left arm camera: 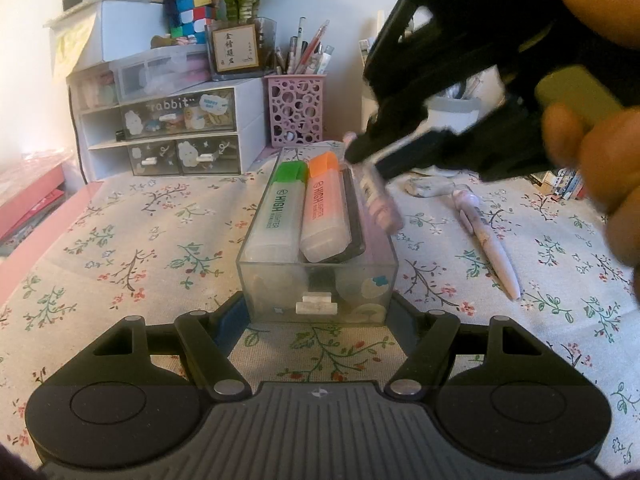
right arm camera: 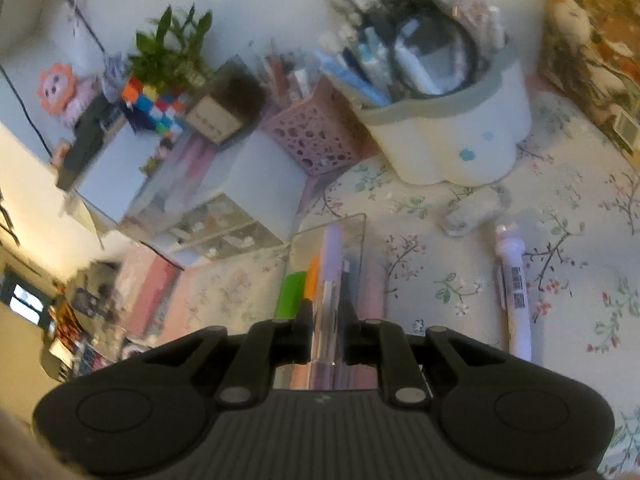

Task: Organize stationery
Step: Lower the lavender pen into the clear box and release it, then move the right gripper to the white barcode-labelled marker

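Note:
A clear plastic drawer tray (left arm camera: 316, 280) sits on the floral tablecloth and holds a green highlighter (left arm camera: 276, 208), an orange highlighter (left arm camera: 324, 208) and a dark item beside them. My left gripper (left arm camera: 320, 312) is shut on the near end of the tray. My right gripper (right arm camera: 326, 332) is shut on a lilac pen (right arm camera: 332, 264) and holds it tilted over the tray's right side; the pen also shows in the left wrist view (left arm camera: 376, 196). A second lilac pen (left arm camera: 494, 252) lies on the cloth to the right of the tray, also seen in the right wrist view (right arm camera: 516, 300).
A pink perforated pen cup (left arm camera: 296, 108) and a white drawer unit (left arm camera: 172, 132) stand behind the tray. A white flower-shaped holder (right arm camera: 452, 136) full of items stands at the back right. A small wrapped item (right arm camera: 472, 212) lies near it.

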